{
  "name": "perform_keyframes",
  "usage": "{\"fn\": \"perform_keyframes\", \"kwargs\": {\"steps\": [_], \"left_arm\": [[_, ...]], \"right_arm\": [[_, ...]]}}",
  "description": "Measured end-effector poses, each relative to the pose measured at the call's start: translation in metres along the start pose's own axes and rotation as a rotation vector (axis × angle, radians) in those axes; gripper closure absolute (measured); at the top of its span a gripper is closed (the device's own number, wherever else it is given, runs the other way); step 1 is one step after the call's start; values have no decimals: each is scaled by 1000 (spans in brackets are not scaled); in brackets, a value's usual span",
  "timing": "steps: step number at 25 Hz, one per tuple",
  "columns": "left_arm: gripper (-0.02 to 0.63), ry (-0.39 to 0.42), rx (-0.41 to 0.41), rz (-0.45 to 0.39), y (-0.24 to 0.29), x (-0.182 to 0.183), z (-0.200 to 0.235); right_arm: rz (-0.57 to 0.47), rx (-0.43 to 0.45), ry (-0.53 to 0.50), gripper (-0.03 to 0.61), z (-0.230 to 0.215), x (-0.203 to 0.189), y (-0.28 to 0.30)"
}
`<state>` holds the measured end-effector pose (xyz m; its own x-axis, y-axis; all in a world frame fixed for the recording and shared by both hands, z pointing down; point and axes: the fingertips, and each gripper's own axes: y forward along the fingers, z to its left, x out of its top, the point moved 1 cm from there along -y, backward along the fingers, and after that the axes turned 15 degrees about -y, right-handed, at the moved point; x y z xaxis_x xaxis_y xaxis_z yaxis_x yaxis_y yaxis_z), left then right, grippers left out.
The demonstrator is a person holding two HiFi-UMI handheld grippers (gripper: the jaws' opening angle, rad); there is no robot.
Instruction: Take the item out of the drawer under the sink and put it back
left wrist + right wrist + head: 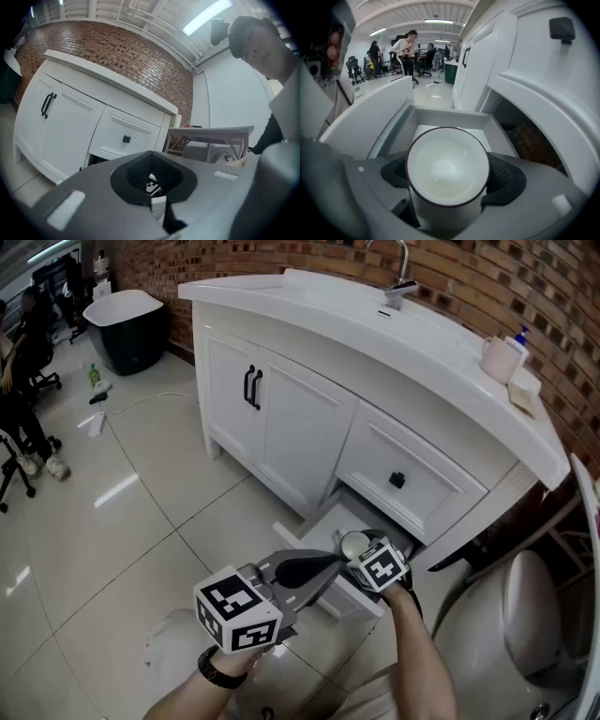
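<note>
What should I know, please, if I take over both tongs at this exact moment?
Left tongs: shut, empty, held in the air in front of the vanity.
Right tongs: shut on the white cup, above the open bottom drawer under the sink.
Done: drawer pulled open, cup gripped.
Left: the pictures do not show whether the cup is coming out or going back. Either way, it should end up set down in the drawer and released.
</note>
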<state>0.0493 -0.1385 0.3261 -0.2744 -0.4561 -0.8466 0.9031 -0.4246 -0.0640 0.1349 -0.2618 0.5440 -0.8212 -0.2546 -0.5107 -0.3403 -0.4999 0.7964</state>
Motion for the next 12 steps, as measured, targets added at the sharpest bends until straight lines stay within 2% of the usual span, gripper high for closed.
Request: {"fn": "perform_keyframes", "kwargs": {"steps": [3,5,9,12], "left_arm": [[601,2,27,18,-9,-1,9],[601,-1,37,22,-13,-2,14],[601,-10,41,22,-19,-2,23],[601,2,46,26,-20,-1,26]], "right_arm": [[-72,-3,72,156,-2,5,-7],[-158,-34,112,158,-9,14,-27],[-378,-135,147,158,-17,42,-99],[-475,-224,143,158,-13,55,-148]]}}
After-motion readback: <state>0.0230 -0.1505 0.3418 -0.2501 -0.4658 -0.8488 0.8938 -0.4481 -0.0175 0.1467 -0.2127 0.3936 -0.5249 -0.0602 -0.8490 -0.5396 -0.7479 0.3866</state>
